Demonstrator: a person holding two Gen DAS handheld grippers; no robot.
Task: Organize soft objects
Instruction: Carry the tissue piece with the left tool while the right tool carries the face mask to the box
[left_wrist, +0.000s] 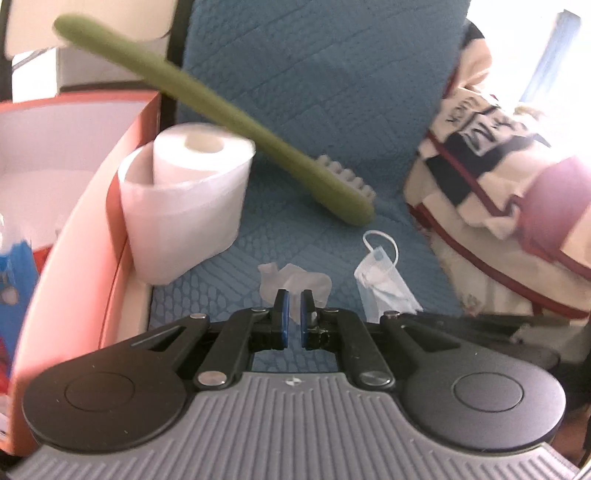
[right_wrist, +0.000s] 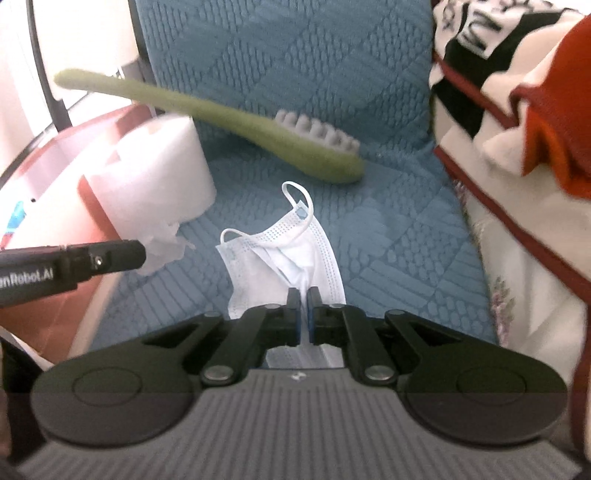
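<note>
Fingers of the right gripper (right_wrist: 303, 314) were nearly together, pinching the lower edge of a blue face mask (right_wrist: 284, 254) that lay crumpled on the blue quilted cushion (right_wrist: 399, 236). The left gripper (left_wrist: 292, 317) had its fingers close, with only a narrow gap, around a wad of crumpled tissue (left_wrist: 295, 282); whether they truly gripped it I cannot tell.

Judged from this, the sorting was early: both small items were only just being taken, and nothing of theirs had yet reached the orange box (left_wrist: 77, 229) at nine o'clock of the left view. Its white inside was mostly washed out, and a blue-and-red item at its near edge was too blurred to name.

Farther out, at eleven o'clock, a toilet paper roll (left_wrist: 184, 206) stood against the box wall, and a plush green toothbrush (left_wrist: 236, 122) leaned across its top, head resting on the cushion at twelve o'clock.

At three o'clock a folded blanket (left_wrist: 491, 192) with red trim crowded the cushion's edge. Open room lay only in the middle strip, so the left path to the box had to pass the roll closely.
</note>
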